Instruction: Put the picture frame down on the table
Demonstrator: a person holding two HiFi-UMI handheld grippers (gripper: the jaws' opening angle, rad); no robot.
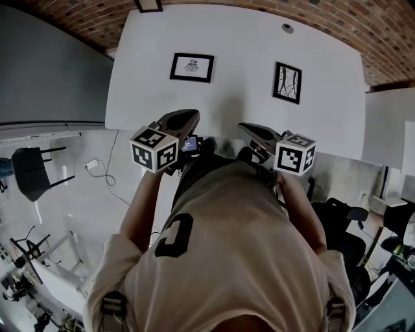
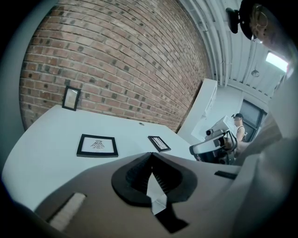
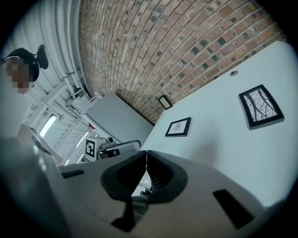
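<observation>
Picture frame on the left (image 1: 192, 67) lay flat on the white worktop (image 1: 240, 39). It had a black border set crosswise and a pale mat with a small dark drawing at its middle. A second picture frame on the right (image 1: 287, 82) also lay flat, well apart from the first. It stood the tall way and a little askew, and showed dark branching lines on white. A third, small frame (image 1: 148, 4) was at the far edge of the worktop, against the brick wall (image 1: 324, 19).

Bare worktop ran between the two flat frames and on every side of them, with a wide clear strip toward the near edge. A small round hole (image 1: 287, 28) sat in the surface near the far right corner.

The left gripper (image 1: 192, 117) and the right gripper (image 1: 244, 127) hung side by side over the near edge, each apart from both frames. Both were clenched, jaws pressed together with nothing between them, and neither touched a frame. Their marker cubes (image 1: 154, 149) showed above the person's forearms.

Off the left end of the worktop stood a dark chair (image 1: 29, 170) on the pale floor, with a cable (image 1: 97, 165) trailing near it. A black office chair (image 1: 343, 227) stood off to the right.
</observation>
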